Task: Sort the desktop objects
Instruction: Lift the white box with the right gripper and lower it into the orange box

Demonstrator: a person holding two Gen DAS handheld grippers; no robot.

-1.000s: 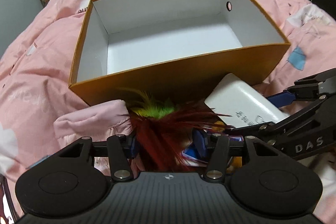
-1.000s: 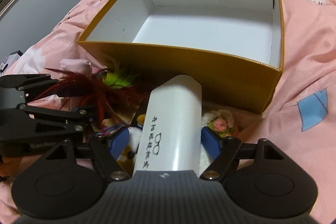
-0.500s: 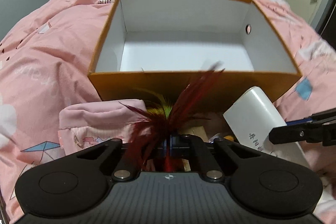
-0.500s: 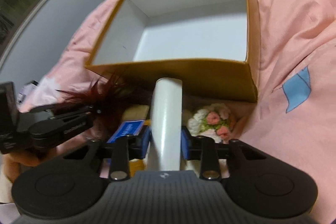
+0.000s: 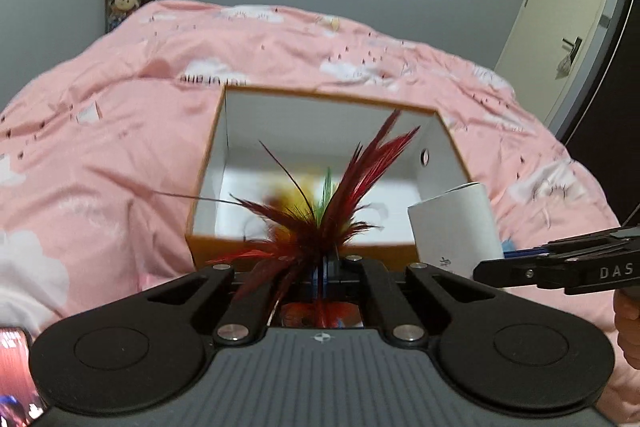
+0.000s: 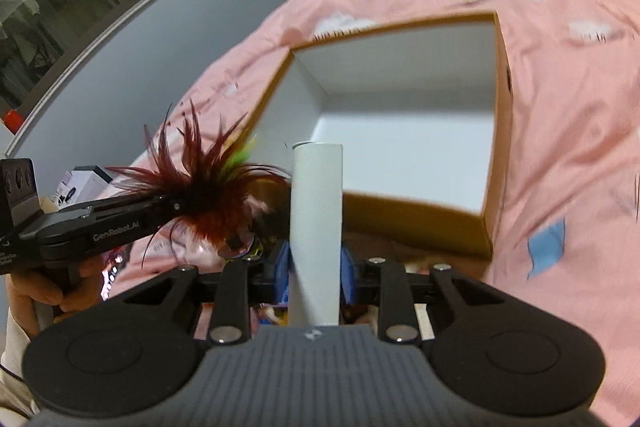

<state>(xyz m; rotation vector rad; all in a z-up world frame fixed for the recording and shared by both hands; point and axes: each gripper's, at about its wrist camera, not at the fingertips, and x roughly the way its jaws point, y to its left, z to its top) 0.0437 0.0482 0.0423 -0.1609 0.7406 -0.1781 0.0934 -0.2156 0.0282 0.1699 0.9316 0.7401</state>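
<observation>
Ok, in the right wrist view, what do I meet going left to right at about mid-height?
Left gripper → feather toy it is shut on → white case in the right gripper → open box → pink duvet.

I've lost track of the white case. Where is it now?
The white case is clamped in the right gripper, lifted before the open box, with the feather toy to its left.

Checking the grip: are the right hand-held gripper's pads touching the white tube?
Touching. In the right wrist view, both blue pads press against the white tube held by the right hand-held gripper.
</observation>
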